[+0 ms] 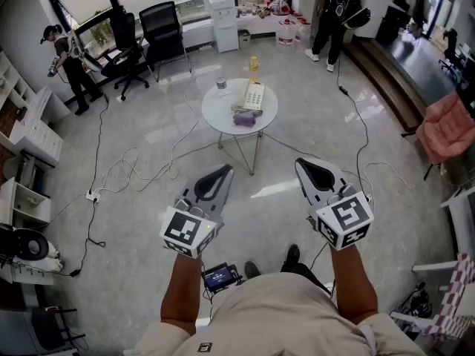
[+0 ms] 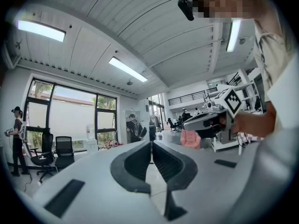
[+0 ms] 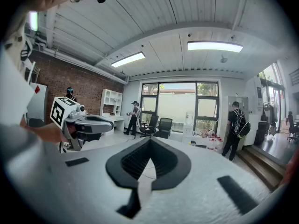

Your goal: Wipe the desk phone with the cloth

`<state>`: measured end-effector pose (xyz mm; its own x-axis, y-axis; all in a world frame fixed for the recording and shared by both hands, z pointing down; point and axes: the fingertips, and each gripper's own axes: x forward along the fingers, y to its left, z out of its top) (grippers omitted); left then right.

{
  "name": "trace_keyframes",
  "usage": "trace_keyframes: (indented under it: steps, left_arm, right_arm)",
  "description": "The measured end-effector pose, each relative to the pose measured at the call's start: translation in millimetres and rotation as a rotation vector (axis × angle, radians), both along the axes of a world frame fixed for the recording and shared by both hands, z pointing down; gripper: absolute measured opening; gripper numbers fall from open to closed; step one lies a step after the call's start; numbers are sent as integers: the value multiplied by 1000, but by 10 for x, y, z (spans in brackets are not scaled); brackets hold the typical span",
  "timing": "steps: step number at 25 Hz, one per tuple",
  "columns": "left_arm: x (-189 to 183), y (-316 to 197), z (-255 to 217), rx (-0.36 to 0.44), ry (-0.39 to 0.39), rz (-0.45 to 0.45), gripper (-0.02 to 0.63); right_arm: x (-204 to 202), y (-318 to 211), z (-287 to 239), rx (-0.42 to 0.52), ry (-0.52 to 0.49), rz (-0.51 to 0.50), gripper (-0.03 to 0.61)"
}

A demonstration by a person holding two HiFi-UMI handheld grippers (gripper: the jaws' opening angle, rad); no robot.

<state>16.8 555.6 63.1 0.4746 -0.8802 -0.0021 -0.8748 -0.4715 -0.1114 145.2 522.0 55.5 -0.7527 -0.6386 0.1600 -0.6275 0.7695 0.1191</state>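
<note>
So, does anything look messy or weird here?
Yes, a little. White cables lie in loose loops across the floor left of the round table, easy to trip over. A yellow bottle stands on the floor behind the table. On the table, the phone and the bunched purple cloth look fine.

Pale desk phone (image 1: 253, 95) flat on round white table (image 1: 215, 116), seemingly crumpled purple cloth (image 1: 245, 119) just beside it.

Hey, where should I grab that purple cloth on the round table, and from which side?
Probably pinch the raised crumple of the purple cloth from above, coming in from the near side. It lies bunched up by the near edge of the round table, and the desk phone sits just behind it.
</note>
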Motion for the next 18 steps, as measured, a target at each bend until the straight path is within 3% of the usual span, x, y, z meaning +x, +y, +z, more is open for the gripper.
trace_keyframes:
  steps: [18]
  left_arm:
    - [-147,0,27,6,12,1,14]
  right_arm:
    - [-128,-12,9,2,23,2,-8]
